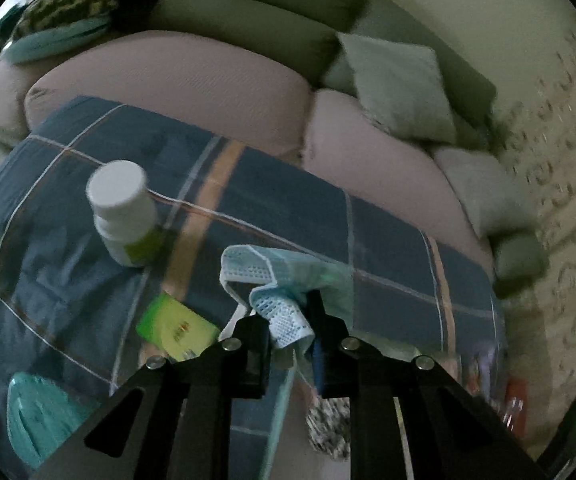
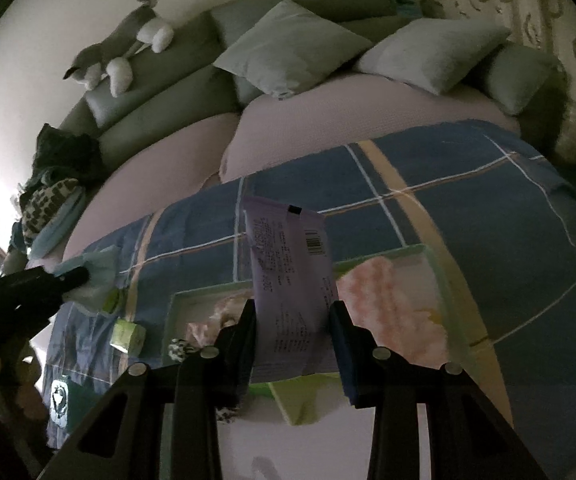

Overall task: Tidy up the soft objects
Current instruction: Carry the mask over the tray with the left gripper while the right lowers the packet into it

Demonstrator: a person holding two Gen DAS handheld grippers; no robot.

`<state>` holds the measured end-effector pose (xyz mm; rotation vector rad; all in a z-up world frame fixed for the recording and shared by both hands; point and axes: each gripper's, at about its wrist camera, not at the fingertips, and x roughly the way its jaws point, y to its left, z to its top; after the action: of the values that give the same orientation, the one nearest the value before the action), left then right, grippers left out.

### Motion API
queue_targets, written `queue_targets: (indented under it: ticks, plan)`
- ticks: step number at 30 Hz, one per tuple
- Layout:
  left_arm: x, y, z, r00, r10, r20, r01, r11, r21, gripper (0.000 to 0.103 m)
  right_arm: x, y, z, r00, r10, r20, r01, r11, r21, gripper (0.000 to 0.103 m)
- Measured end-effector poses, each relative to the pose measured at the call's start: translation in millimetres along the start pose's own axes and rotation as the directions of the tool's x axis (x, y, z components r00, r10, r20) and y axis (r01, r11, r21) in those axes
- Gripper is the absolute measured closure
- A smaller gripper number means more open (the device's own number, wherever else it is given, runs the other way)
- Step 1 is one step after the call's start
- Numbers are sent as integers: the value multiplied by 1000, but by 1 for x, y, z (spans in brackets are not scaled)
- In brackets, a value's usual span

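Matt black plastic left gripper (image 1: 291,322) clamping soft woven cloth face mask (image 1: 284,276), smooth white plastic bottle (image 1: 124,216), plaid cotton-like blanket (image 1: 387,240), slightly glossy lilac film packet (image 2: 291,292), fuzzy plush dog (image 2: 120,52)

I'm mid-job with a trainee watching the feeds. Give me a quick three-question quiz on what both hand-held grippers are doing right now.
1. True or false: the left hand-held gripper is empty.
2. What does the right hand-held gripper hold? A) white bottle B) purple packet C) plush toy
3. What covers the surface where the white bottle stands?

Key:
1. False; it is shut on a face mask.
2. B, the purple packet, upright between the fingers above an open box.
3. A blue plaid cloth.
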<state>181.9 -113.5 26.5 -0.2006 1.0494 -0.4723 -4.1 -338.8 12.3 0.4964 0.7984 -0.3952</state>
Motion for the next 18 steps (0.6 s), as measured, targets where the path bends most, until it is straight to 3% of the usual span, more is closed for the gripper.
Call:
queue_targets:
  ticks: [5, 9, 18]
  plan:
    - [-2, -32, -31, 997, -33, -66, 39, 994, 97, 86, -8, -4, -5, 1000, -27, -13, 27, 1000, -9, 65]
    - [3, -52, -64, 991, -18, -129, 40, 984, 171, 86, -13, 0, -20, 998, -42, -49, 40, 999, -36, 65]
    - [30, -59, -122, 965, 14, -262, 44, 976, 214, 85, -7, -7, -56, 982, -87, -168, 78, 995, -59, 64]
